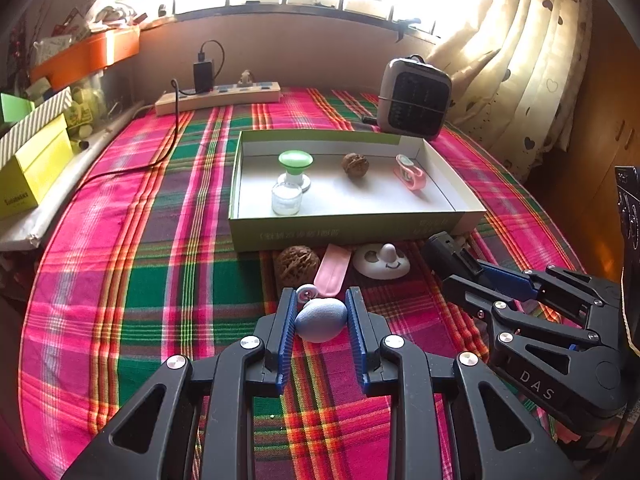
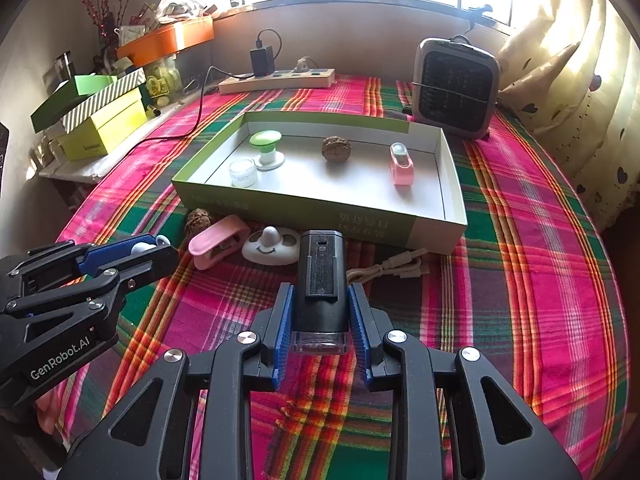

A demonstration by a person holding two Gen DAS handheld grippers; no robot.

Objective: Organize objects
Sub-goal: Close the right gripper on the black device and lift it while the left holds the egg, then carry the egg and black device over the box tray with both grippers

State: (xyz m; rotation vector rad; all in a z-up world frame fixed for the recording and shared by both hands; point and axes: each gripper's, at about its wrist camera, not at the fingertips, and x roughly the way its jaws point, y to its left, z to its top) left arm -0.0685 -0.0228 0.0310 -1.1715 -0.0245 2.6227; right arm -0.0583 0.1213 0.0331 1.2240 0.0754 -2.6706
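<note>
My left gripper is shut on a pale blue egg-shaped object, held above the plaid cloth in front of the box. My right gripper is shut on a black bike light with a clear lens. The open green-and-white box holds a green-capped stopper, a small clear jar, a walnut and a pink clip. In front of the box lie another walnut, a pink clip and a white smiley hook.
A grey fan heater stands behind the box at right. A power strip with a charger and cable lies at the back. Yellow and striped boxes are stacked at left. A beige cable lies by the box's front right corner. Curtain at right.
</note>
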